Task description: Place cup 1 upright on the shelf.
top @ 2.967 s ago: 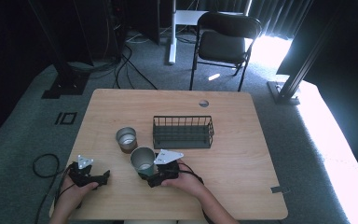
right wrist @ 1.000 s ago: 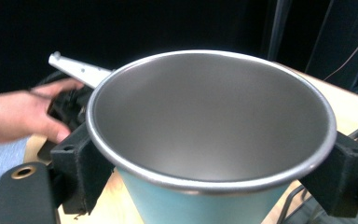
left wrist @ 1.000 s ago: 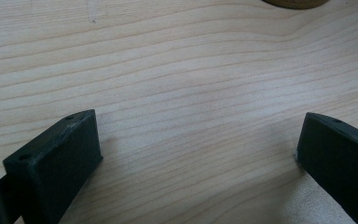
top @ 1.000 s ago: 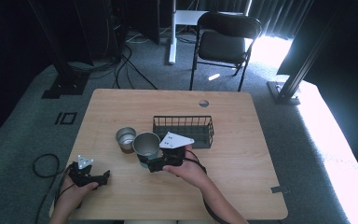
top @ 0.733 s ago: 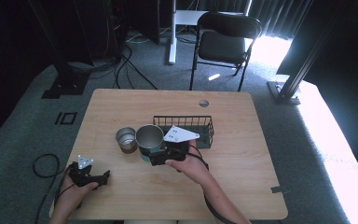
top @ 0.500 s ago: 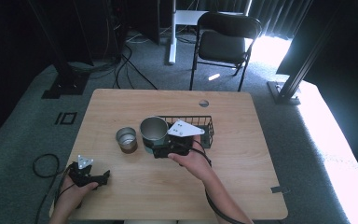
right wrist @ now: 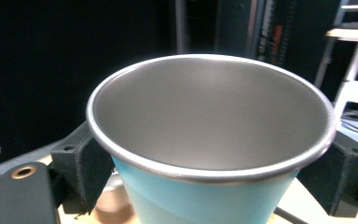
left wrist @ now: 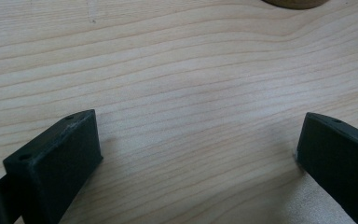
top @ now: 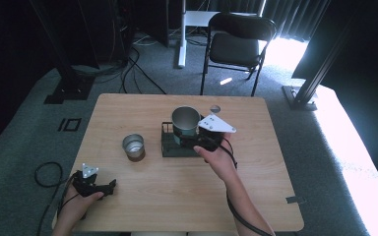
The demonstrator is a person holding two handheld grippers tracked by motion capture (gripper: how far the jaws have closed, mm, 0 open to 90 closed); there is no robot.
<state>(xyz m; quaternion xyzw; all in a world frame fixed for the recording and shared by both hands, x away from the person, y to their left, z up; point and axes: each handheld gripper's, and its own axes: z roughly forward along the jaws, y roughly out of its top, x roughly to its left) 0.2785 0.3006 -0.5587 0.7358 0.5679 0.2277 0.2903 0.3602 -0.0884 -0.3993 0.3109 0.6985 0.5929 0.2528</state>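
My right gripper (top: 193, 139) clamped the light-blue, steel-lined cup (top: 185, 124) upright above the black wire basket (top: 178, 145); my left gripper (top: 109, 187) rested on the pale wooden table (top: 177, 196), jaws wide apart.

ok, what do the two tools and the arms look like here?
Both tools are black. The left tool and right tool each carry a grey three-cornered plate on top, and a black cable trails from each. In the gripper views the jaws are blocky black pads with small holes near the tips. The forearms are bare, with no sleeves in sight.
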